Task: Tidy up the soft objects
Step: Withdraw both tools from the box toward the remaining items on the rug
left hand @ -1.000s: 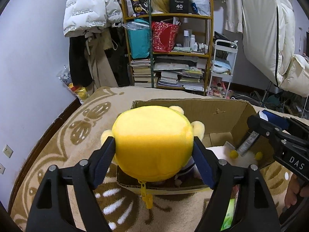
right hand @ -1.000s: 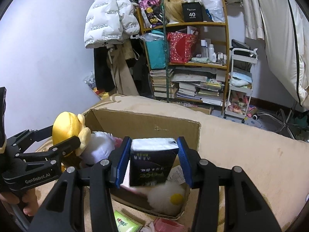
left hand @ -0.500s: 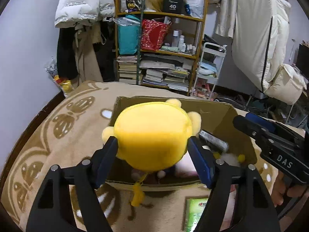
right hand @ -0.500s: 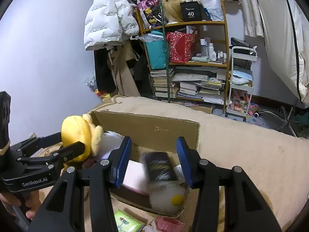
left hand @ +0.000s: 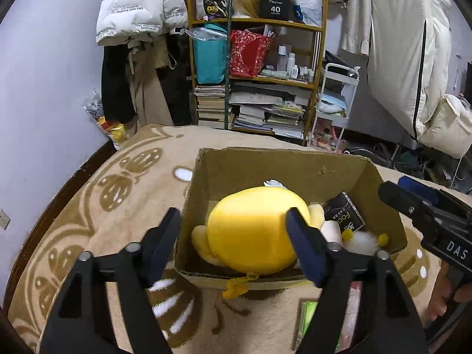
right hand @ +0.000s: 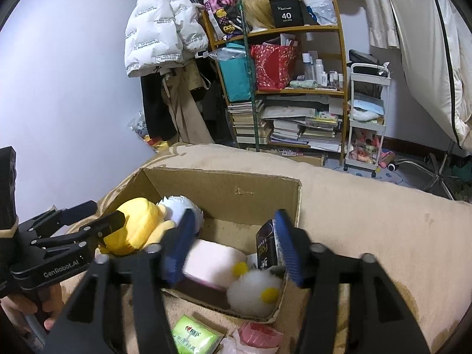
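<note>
Now both grippers' jaws are opening over the box [left hand: 283, 174], the left gripper [left hand: 234, 243] around the yellow plush [left hand: 253, 236] inside, the right gripper [right hand: 233, 243] clear of the black pack [right hand: 265, 247] inside

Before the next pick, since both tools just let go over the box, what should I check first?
1. Yellow plush inside cardboard box: ok.
2. Left tool clear of plush: not ok, jaws opening, plush between them.
3. Black packet in box: ok.
4. Right tool free: ok, jaws opening, nothing gripped.
5. Green packet boxed: not ok, on blanket outside.
6. Room left in box: cannot tell.
</note>
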A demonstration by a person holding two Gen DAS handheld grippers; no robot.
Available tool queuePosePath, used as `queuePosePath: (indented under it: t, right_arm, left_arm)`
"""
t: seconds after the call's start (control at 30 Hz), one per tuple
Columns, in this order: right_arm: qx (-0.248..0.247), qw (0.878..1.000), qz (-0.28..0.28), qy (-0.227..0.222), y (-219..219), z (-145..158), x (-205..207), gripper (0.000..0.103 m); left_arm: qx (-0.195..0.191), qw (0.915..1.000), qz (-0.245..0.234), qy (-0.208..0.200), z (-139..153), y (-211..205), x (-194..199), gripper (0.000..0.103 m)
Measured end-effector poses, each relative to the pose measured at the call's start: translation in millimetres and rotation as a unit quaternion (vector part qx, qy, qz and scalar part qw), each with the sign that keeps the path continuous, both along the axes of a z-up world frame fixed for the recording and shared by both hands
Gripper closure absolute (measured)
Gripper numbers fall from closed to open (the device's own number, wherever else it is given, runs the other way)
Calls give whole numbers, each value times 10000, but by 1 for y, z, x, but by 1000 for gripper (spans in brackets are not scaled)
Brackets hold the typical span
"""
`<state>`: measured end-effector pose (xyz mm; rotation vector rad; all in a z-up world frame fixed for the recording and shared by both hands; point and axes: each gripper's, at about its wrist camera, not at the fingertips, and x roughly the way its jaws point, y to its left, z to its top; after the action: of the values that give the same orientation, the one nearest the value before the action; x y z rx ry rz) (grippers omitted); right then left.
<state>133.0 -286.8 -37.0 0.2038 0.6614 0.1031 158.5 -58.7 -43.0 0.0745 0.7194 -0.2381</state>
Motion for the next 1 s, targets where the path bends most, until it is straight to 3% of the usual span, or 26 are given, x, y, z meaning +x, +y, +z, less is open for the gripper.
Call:
queuePosePath:
  t: [0.07, 0.2, 0.27, 0.43, 1.0]
  right_arm:
    - [44, 10000, -7, 0, 0, 2, -3, 31]
    - [77, 9999, -34, 60, -1, 6, -10, 15]
    - [109, 9998, -67, 122, -2, 7, -13, 13]
    - [202, 9995, -172, 176, -4, 11, -30, 0]
    - [187, 9986, -257, 429, -7, 20, -74, 0]
  left_arm:
    - [-10, 10000, 42, -19, 4, 2, -4, 18]
    - [19, 10000, 83, -39, 10, 4, -15, 10]
    - [78, 9999, 73, -42, 13, 4, -22, 6]
    - [221, 9997, 25, 29, 18, 4, -39, 1]
    - [372, 9985, -107, 398, 25, 2, -82, 1]
